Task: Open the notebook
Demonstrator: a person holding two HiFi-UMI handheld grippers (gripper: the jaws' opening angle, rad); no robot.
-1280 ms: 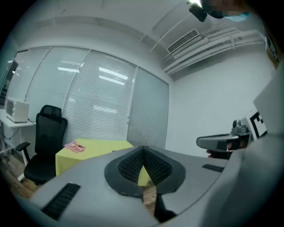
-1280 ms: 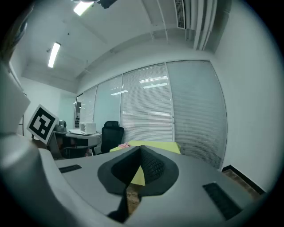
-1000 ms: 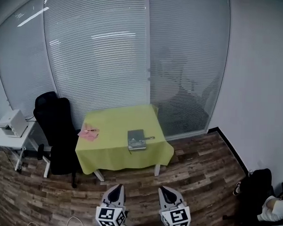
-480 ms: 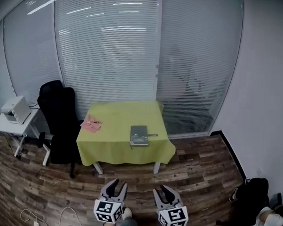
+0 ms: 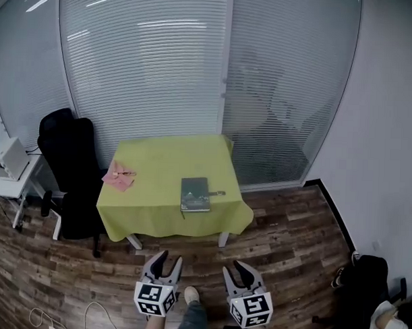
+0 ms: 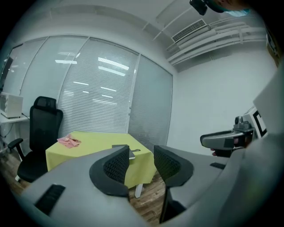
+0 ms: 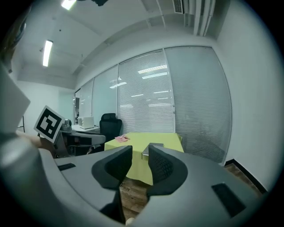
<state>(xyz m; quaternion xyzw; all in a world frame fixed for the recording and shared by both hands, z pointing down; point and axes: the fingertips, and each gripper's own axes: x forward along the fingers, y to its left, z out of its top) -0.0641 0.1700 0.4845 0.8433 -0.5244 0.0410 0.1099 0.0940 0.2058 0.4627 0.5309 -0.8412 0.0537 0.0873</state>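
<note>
Versus one second back: both pairs of jaws, then together, now stand apart, and the desk (image 5: 167, 164) sits a little further left in the head view. Left hand-held gripper (image 5: 167, 258): jaws partly spread and opening, nothing between the pads. Right hand-held gripper (image 5: 237, 268): jaws wide, nothing between them. Both are low in the head view, side by side over the wood floor (image 5: 284, 237), pointing toward the desk and well apart from it. A shoe (image 5: 191, 295) shows between them. Notebook (image 5: 195, 194): closed, dark cover, lying flat on the yellow-green desk cover near the front edge, right of centre. A small dark item (image 5: 217, 192) lies just beside its right edge; what it is cannot be told. Pink cloth (image 5: 118, 174) sits crumpled at the desk's left edge, well apart from the notebook. Black chair (image 5: 67, 166) stands beside the desk's left side. Blinds (image 5: 148, 71) run behind the desk.
</note>
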